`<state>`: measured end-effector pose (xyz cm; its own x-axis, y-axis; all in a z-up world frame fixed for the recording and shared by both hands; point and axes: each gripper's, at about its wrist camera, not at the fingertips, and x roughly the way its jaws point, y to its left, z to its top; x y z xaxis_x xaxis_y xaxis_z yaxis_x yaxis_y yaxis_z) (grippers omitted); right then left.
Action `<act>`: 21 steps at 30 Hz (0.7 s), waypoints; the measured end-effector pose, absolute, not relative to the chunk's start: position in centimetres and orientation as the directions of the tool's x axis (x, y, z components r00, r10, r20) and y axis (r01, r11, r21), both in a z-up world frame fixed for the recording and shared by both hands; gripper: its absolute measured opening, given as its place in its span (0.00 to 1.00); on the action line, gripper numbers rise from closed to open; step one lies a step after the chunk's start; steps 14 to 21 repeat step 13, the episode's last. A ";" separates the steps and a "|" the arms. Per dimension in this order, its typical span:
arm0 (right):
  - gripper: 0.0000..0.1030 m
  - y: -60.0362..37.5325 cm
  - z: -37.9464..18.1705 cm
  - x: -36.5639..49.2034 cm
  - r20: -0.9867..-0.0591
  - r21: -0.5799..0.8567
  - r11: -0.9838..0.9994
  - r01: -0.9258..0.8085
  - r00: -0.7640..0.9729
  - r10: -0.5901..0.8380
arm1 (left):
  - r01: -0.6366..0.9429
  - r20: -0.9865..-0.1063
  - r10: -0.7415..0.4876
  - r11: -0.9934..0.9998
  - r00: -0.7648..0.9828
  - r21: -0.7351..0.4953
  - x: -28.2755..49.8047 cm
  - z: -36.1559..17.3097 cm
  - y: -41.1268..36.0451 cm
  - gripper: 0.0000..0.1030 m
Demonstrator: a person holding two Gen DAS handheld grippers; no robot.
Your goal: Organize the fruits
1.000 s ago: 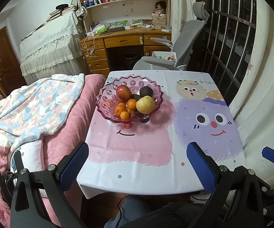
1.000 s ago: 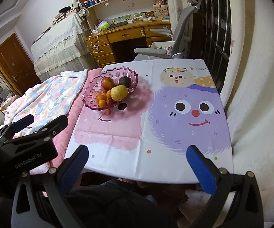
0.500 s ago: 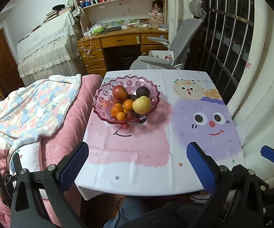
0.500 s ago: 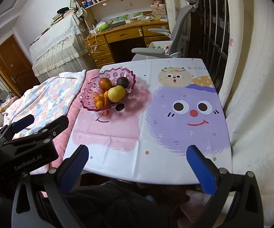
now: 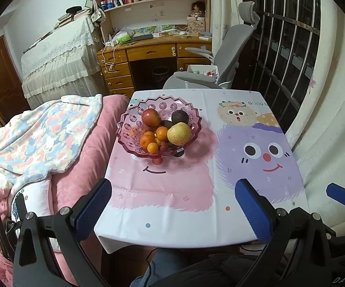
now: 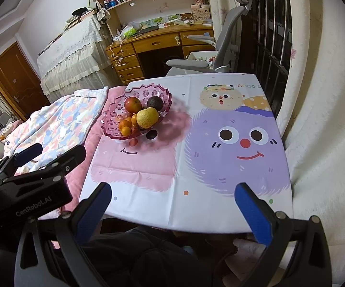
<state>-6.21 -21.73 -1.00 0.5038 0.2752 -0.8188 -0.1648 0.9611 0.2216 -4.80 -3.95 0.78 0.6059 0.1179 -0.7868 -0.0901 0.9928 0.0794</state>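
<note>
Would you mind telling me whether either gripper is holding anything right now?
Nothing is held. The left gripper and right gripper are both open and empty; the fruit sits in the bowl.

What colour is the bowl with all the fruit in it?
The fruit bowl is see-through pink, clearest in the left wrist view.

Small square table covered edge to edge by a printed tablecloth: pink fuzzy cartoon face on the left half, purple fuzzy face with red nose on the right half, two smaller cream and orange faces at the far right corner, scattered coloured dots on white near the front edge. Fold creases visible across the cloth. Only item directly on it: a pink translucent footed fruit bowl, scalloped rim, standing upright on the far left part over the pink face. Bowl holds fruit. Table's left edge sits just beside a pink-covered bed
</note>
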 end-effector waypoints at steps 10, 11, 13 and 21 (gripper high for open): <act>1.00 -21.8 -1.3 -6.0 -0.821 0.218 0.961 -0.167 0.501 0.274 | -0.090 -0.787 0.118 0.993 0.605 0.079 -4.8 0.8 -3.9 0.99; 1.00 -21.8 -1.3 -5.9 -0.822 0.218 0.961 -0.168 0.500 0.273 | -0.090 -0.787 0.118 0.993 0.606 0.079 -4.8 0.8 -4.0 0.99; 1.00 -21.8 -1.3 -5.9 -0.821 0.218 0.961 -0.167 0.501 0.274 | -0.090 -0.787 0.118 0.993 0.605 0.079 -4.8 0.8 -4.0 0.99; 1.00 -21.8 -1.3 -5.9 -0.821 0.218 0.961 -0.167 0.501 0.274 | -0.090 -0.787 0.118 0.993 0.605 0.079 -4.8 0.8 -4.0 0.99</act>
